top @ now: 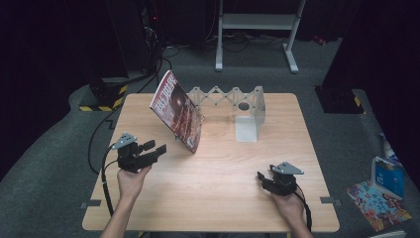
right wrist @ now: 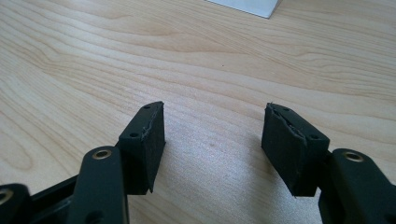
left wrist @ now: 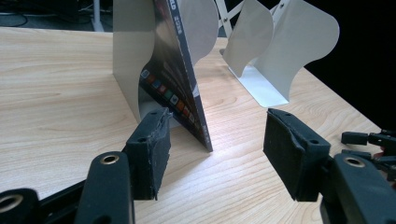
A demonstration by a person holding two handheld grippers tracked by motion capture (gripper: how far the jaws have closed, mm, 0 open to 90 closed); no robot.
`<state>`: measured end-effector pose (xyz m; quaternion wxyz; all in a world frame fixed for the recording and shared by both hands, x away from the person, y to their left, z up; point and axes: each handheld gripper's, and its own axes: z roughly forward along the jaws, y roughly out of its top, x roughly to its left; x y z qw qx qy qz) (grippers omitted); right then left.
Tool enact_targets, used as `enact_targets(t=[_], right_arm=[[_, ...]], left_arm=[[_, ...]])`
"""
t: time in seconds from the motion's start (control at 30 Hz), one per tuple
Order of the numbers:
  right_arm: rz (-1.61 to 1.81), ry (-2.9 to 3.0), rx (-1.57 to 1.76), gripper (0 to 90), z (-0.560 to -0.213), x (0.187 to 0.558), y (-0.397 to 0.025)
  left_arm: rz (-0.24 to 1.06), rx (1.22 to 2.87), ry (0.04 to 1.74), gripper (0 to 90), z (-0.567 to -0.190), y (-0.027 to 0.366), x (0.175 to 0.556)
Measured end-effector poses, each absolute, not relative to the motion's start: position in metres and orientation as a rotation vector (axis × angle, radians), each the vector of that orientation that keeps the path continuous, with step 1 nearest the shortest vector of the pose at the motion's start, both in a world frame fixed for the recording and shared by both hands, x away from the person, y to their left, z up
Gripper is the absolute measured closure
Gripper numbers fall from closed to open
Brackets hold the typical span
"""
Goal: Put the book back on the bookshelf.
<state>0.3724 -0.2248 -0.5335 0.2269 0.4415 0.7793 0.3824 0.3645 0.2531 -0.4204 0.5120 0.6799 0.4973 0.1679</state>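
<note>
A red-covered magazine (top: pixel 176 111) stands tilted on the wooden table (top: pixel 223 198), leaning against the left end of a grey expanding bookend rack (top: pixel 225 95). In the left gripper view the magazine (left wrist: pixel 175 86) rests on a white metal plate (left wrist: pixel 133 46), its lower corner just ahead of the jaws. My left gripper (top: pixel 156 148) (left wrist: pixel 217 140) is open, a short way left of the magazine's bottom edge, holding nothing. My right gripper (top: pixel 264 176) (right wrist: pixel 212 135) is open near the table's front right, low over bare wood.
More white rack plates (left wrist: pixel 289 42) stand to the right of the magazine, one with a flat foot (top: pixel 246 126). A white stand (top: pixel 255 22) is on the floor behind the table. A blue box (top: pixel 388 176) and colourful paper (top: pixel 376 203) lie on the floor at right.
</note>
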Motion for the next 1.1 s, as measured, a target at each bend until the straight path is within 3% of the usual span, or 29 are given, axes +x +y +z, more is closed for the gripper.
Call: enact_targets(t=[1.1], right_arm=[[1.053,2.147,1.218,39.5,-0.533,0.372,-0.225]], left_arm=[[0.397,1.706,1.198,41.5,-0.445,0.235,0.361]])
